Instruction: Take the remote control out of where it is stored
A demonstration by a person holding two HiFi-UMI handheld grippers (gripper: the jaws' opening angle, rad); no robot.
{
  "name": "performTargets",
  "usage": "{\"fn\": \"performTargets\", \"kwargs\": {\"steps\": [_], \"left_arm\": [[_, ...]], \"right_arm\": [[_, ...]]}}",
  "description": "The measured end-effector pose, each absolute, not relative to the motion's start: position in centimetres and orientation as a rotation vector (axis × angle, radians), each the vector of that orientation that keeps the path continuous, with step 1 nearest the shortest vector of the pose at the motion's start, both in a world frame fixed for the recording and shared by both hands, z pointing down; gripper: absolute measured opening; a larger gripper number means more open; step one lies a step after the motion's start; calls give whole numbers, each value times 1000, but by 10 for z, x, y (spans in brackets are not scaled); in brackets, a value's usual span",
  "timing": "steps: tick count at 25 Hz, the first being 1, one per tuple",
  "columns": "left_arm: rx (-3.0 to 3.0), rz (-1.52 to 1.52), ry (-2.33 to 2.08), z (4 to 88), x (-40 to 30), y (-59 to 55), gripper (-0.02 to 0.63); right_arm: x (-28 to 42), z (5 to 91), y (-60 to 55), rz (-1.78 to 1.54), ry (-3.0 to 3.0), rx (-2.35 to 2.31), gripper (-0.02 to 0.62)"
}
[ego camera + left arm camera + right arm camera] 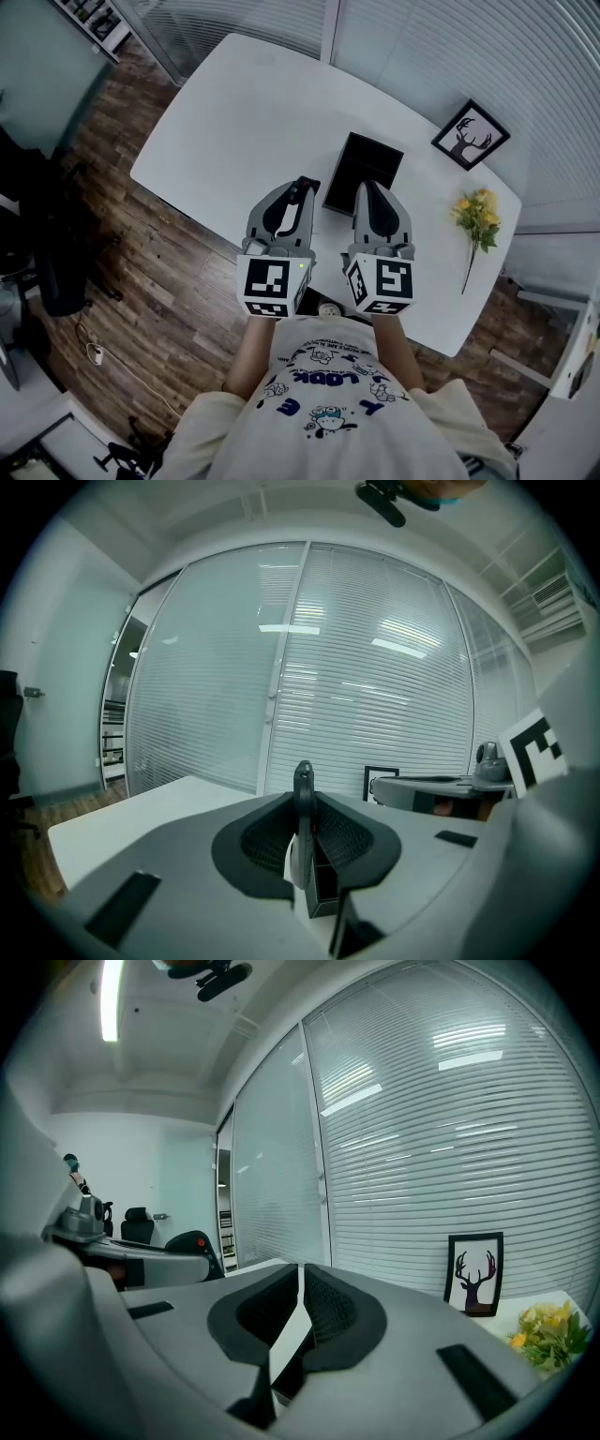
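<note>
My left gripper (298, 203) is shut on a slim black remote control (303, 190), which sticks out past its jaws above the white table (234, 112). In the left gripper view the remote (303, 803) stands on edge between the pads. From the right gripper view its rounded end with a red button (195, 1243) shows at the left. A black open box (364, 161) lies on the table just beyond both grippers. My right gripper (367, 194) hovers at the box's near edge, shut with nothing in it; its jaws (300, 1299) meet.
A framed deer picture (471, 134) stands at the table's far right corner, and yellow flowers (479, 217) lie near the right edge. Glass walls with blinds close off the far side. An office chair (47, 267) stands on the wooden floor at the left.
</note>
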State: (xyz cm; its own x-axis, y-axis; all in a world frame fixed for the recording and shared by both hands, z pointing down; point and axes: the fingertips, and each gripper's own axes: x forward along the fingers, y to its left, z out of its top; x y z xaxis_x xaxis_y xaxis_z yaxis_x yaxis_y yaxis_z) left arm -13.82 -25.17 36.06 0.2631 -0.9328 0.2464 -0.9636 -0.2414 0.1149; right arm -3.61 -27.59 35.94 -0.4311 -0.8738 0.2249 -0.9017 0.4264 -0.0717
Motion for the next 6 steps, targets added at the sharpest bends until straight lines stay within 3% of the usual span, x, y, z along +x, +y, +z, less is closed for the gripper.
{"fn": "performTargets", "kwargs": {"steps": [6], "left_arm": [[2298, 181, -1758, 359, -138, -256, 69]], "right_arm": [[-36, 361, -279, 280, -2516, 1583, 43]]}}
